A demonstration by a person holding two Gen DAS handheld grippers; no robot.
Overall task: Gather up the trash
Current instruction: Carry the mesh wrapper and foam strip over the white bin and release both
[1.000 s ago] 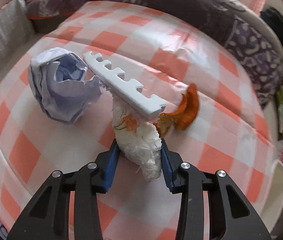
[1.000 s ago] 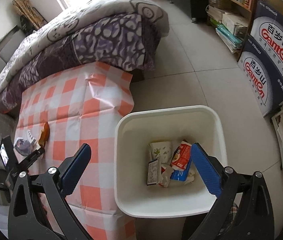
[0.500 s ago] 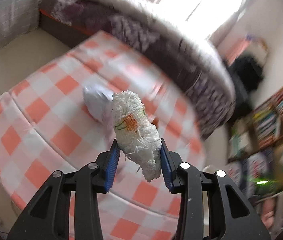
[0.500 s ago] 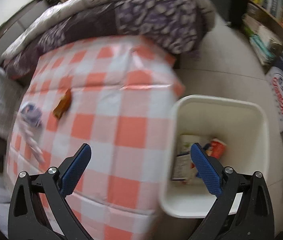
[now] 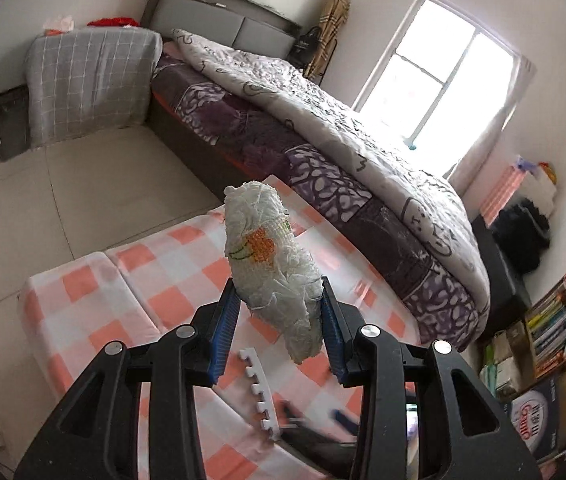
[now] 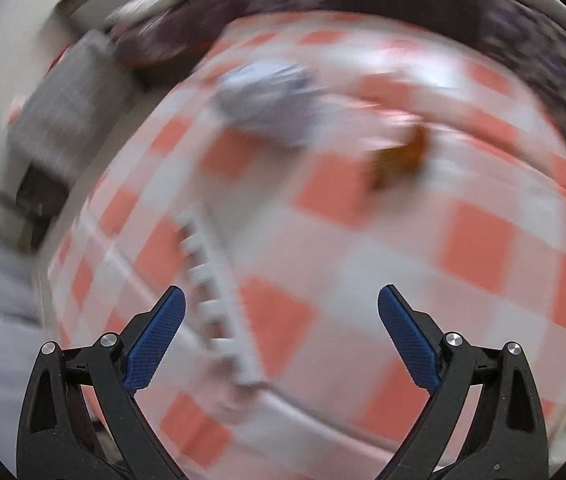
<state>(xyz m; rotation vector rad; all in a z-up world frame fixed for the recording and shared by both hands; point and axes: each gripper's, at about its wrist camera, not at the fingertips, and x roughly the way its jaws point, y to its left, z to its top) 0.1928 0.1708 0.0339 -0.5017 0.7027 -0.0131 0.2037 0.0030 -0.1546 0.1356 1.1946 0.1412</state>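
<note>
We've got the left gripper (image 5: 279, 320) clamped on the tissue wad (image 5: 273, 268), right gripper (image 6: 281, 326) spread wide w/ nothing; wad's loose, could slip out mid-swing.

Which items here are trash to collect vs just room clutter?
Job:
- tissue wad, held in left gripper
- crumpled paper
- orange peel
- white notched strip

Bystanders:
- bed
- bookshelf
- checked tablecloth

Black hand-held gripper (image 6: 279, 320) frames, blue ribbed pads (image 6: 154, 336) (textured), silver screws
</note>
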